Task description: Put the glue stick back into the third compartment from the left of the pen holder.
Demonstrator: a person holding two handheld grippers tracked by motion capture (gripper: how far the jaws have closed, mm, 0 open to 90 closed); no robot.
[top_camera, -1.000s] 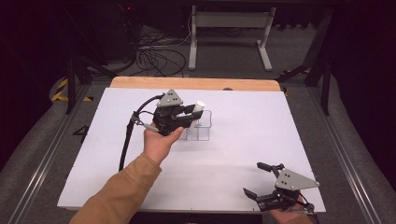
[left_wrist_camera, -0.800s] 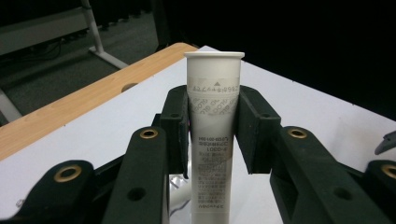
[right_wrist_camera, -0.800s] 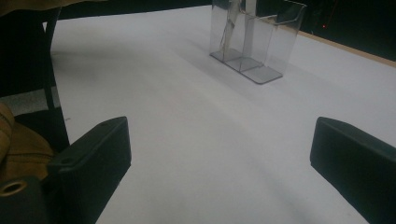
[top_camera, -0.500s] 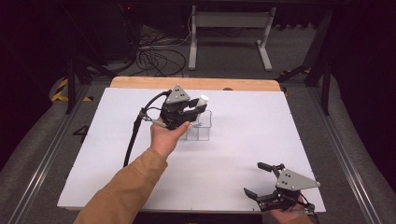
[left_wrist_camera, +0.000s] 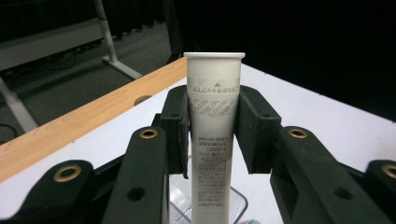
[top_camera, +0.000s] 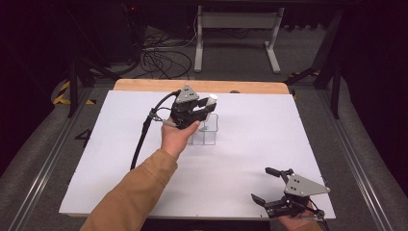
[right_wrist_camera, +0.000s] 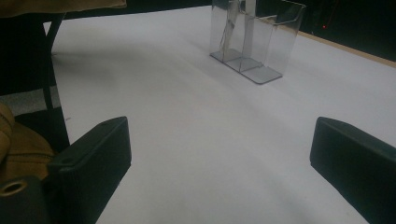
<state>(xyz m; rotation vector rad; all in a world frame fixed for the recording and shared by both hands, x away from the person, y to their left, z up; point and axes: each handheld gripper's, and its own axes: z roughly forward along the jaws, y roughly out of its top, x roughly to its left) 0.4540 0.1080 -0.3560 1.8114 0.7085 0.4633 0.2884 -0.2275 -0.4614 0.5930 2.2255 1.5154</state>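
I have the left gripper (top_camera: 204, 107) clamped on a white tube (left_wrist_camera: 213, 135), one pad on each side of its printed barrel, the flat capped end pointing away from me. In the high view the tube (top_camera: 208, 101) is held above the clear acrylic holder (top_camera: 207, 131), which stands on the white table (top_camera: 250, 144) near its middle. In the left gripper view the tube's lower end appears to reach down into the holder's (left_wrist_camera: 205, 205) open top, though I cannot tell whether it has touched bottom.

The right gripper (top_camera: 273, 185) rests at the near right corner, its jaws spread wide with nothing between them; its own view looks across bare table toward the holder (right_wrist_camera: 254, 39).

My assessment: pickup and carry are complete. Outstanding: seat the tube fully in a compartment, release, and withdraw.
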